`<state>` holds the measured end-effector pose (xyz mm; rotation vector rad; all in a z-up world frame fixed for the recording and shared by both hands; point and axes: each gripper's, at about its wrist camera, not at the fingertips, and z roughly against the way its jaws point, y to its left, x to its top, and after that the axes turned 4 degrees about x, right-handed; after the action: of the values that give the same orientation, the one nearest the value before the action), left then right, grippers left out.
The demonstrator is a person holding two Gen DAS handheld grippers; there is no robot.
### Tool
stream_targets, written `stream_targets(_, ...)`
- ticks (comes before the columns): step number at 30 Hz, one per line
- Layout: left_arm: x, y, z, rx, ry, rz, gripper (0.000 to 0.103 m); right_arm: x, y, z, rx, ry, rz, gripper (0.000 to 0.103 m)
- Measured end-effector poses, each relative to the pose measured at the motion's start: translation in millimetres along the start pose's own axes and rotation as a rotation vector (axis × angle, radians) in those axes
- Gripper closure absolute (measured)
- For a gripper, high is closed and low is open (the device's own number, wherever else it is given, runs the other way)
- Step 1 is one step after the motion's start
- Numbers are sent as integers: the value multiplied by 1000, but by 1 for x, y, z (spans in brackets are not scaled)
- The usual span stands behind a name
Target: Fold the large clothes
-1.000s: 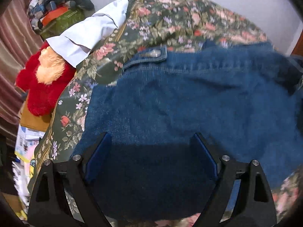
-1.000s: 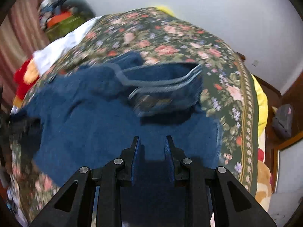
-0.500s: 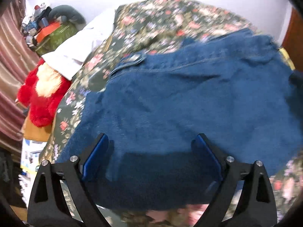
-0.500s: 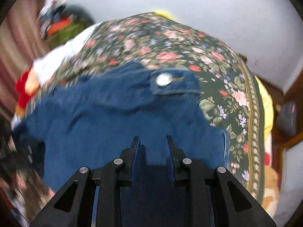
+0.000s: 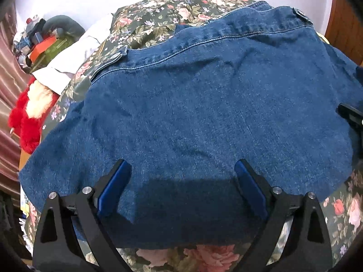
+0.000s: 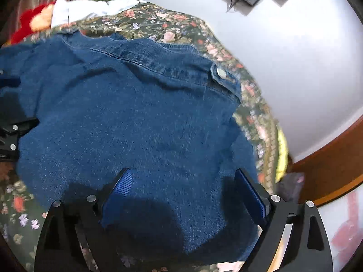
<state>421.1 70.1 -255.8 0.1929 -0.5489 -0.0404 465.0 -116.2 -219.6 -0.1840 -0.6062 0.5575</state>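
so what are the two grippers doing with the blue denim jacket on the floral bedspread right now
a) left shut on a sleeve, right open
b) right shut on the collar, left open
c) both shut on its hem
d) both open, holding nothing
d: the left gripper and the right gripper both have their jaws spread wide above the blue denim jacket, which lies flat on the floral bedspread with no cloth pinched.

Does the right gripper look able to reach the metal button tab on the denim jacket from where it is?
Probably yes: the right gripper has open jaws, and only flat denim jacket lies between it and the button tab.
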Motion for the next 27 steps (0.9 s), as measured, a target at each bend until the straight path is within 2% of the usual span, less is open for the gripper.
stream_targets(4,-5,6,12,15,4,-16,8,-6,-20,10,80,13,-76,12)
stream_targets(9,-17,29,35,103,-13,-9,8,-17,-19,36,72,-7,-60,12)
stream_targets(11,-25,42,47,103,-22,14,8,-20,-18,47,60,-18,-51,12)
stream_targets(15,-42,71,64,198,-24,77,8,-22,-19,65,61,-49,-53,12)
stream_targets(18,-54,93,74,219,-15,161,8,-22,-16,80,60,-79,-54,12)
stream_targets(21,-65,113,84,177,-5,279,8,-20,-11,94,76,-108,-64,12)
stream_targets(26,-84,121,91,55,0,477,8,-15,2,106,112,-136,-74,12)
stream_targets(27,-88,120,88,5,14,525,8,-14,7,107,119,-138,-73,12)
